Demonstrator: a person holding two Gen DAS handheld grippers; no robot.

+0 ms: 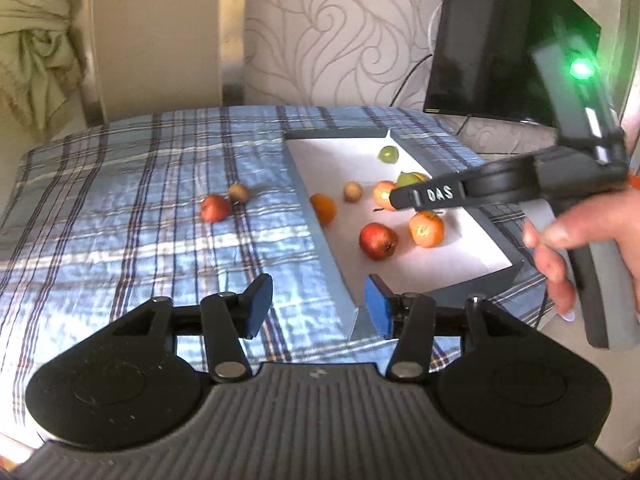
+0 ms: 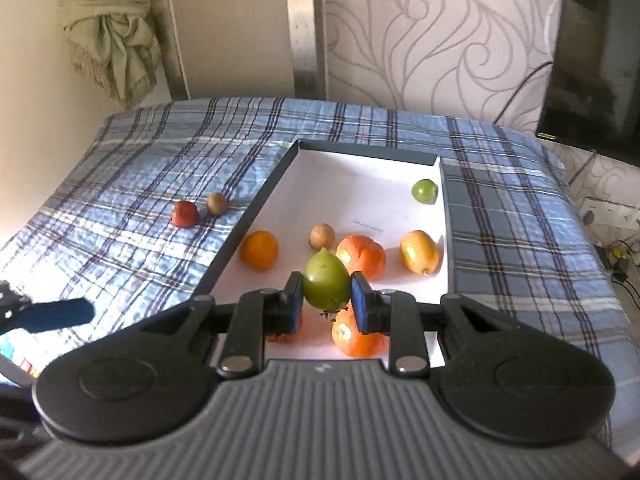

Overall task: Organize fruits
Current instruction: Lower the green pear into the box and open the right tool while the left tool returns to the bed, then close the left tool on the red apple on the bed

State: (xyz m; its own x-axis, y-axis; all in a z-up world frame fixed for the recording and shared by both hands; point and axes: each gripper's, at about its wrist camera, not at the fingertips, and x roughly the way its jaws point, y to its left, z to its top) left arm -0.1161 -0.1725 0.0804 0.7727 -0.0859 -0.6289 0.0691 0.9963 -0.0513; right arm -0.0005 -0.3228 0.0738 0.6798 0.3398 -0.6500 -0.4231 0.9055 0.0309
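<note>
Bright daylight washes the checked cloth from the left; edges bend; the moving right gripper blurs.

The right hand-held gripper clamps a green pear above the tray.

Red fruit perhaps, behind right claw

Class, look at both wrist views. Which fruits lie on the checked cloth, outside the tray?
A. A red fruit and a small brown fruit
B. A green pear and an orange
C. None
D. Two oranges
A: the red fruit and the small brown fruit sit side by side on the checked cloth, left of the tray.
</note>
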